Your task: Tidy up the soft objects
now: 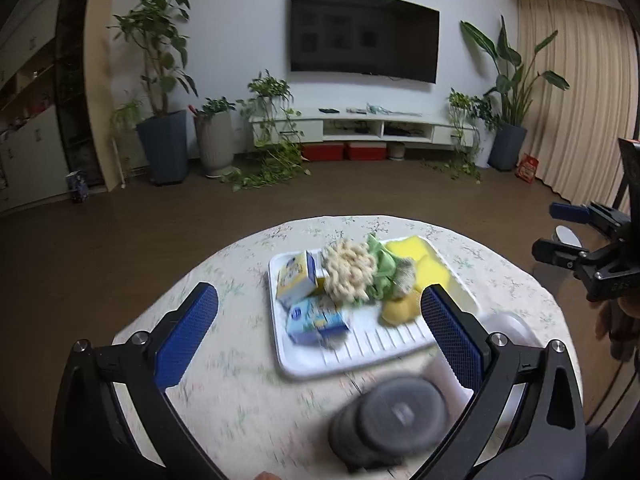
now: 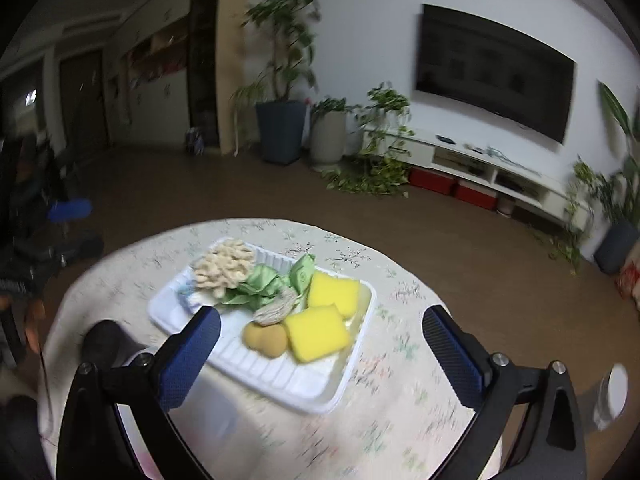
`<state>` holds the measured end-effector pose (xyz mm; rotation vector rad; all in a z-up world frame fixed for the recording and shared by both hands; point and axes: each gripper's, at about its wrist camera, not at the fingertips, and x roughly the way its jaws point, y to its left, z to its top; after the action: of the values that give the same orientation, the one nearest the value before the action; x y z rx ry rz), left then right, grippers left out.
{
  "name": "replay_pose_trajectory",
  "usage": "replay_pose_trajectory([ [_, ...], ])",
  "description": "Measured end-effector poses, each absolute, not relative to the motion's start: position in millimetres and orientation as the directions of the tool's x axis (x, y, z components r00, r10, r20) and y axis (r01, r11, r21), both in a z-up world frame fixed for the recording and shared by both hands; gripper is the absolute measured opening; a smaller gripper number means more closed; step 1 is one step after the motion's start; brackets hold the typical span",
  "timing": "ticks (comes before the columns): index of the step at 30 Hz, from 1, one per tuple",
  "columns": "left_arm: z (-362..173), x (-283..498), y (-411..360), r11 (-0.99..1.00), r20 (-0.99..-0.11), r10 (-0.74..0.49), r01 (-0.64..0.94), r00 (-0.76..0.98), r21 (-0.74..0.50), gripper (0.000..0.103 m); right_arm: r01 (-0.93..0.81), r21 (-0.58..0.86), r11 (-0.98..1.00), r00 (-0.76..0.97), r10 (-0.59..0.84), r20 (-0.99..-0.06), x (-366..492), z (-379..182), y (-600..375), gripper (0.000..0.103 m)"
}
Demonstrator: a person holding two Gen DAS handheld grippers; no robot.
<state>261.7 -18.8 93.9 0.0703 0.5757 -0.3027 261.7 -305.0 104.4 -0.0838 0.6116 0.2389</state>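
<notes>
A white ribbed tray point(image 1: 380, 346) point(image 2: 280, 376) sits on a round table with a floral cloth point(image 1: 240, 408) point(image 2: 400, 420). It holds a beige chenille mitt point(image 1: 350, 274) point(image 2: 224, 268), a green cloth point(image 1: 380, 266) point(image 2: 264, 284), two yellow sponges point(image 1: 432, 272) point(image 2: 316, 332), a tan soft lump point(image 1: 400, 310) point(image 2: 266, 338), a grey scrubber point(image 2: 276, 308) and two small boxes point(image 1: 316, 320). My left gripper point(image 1: 320, 332) is open and empty above the tray's near edge. My right gripper point(image 2: 322, 344) is open and empty over the tray; it also shows in the left wrist view point(image 1: 560, 232).
A dark round jar point(image 1: 392, 420) stands blurred on the table close below my left gripper. A white object point(image 1: 508, 328) lies right of the tray. Beyond the table are brown floor, potted plants point(image 1: 164, 148), a TV point(image 1: 364, 34) and a white console.
</notes>
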Motion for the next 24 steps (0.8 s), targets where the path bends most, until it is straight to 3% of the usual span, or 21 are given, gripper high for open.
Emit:
replay_pose_trajectory([
  [9,81,158,-32,0.966,-0.578,-0.239,0.249,0.780,-0.063,0.103,-0.137,0.056,0.989,0.802,0.144,-0.579,147,80,-282,0.103],
  [13,71,130,-38,0.986,-0.600,-0.145,0.164,0.787,-0.023,0.103,-0.094,0.111,0.989,0.783,0.142,-0.606,115,57,-273,0.103],
  [24,62,91,-43,0.990,-0.602,-0.097,0.137,0.793,0.021,0.103,-0.015,0.030,0.999,0.794,0.030,-0.607,73,50,-253,0.103],
])
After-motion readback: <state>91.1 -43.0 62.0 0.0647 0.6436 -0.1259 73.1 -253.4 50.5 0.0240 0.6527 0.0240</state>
